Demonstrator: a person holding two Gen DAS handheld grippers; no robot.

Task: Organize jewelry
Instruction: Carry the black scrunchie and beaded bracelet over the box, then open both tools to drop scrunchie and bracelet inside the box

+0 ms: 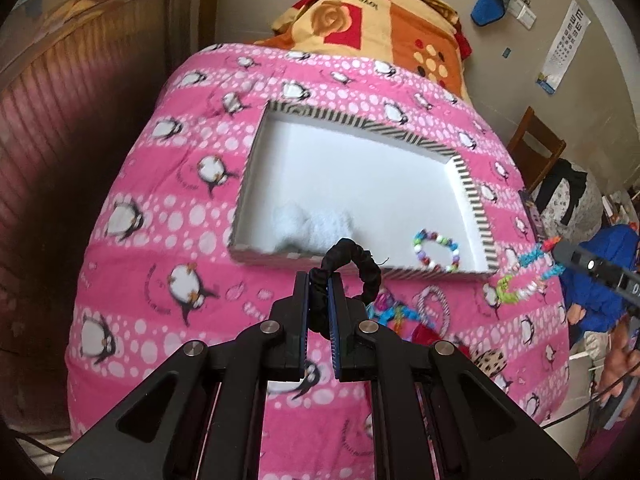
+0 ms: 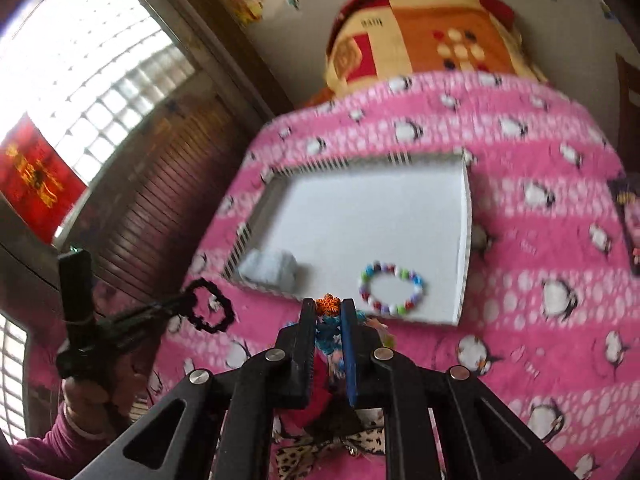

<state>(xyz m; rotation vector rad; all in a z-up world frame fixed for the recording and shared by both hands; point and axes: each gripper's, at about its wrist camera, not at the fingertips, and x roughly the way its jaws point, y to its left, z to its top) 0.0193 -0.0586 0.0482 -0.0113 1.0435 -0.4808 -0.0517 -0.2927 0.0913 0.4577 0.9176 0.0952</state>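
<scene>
My left gripper (image 1: 320, 286) is shut on a black scrunchie (image 1: 356, 258), held just above the near rim of a white tray (image 1: 320, 114) with striped walls. In the right wrist view the same scrunchie (image 2: 210, 310) hangs from the left gripper (image 2: 182, 302), left of the tray (image 2: 466, 240). My right gripper (image 2: 327, 309) is shut on a colourful braided band (image 2: 327, 305) with an orange end, lifted in front of the tray. From the left wrist view the band (image 1: 528, 276) dangles below the right gripper (image 1: 560, 250). A beaded bracelet (image 1: 436, 250) (image 2: 392, 290) and a white fluffy piece (image 1: 312, 226) (image 2: 268, 270) lie in the tray.
The tray sits on a pink penguin quilt (image 1: 168, 208). A heap of colourful bands (image 1: 400, 314) and a leopard-print bow (image 2: 332, 448) lie on the quilt near the tray's front. A folded orange blanket (image 1: 372, 24) is behind the tray. A hand (image 2: 84, 396) holds the left gripper.
</scene>
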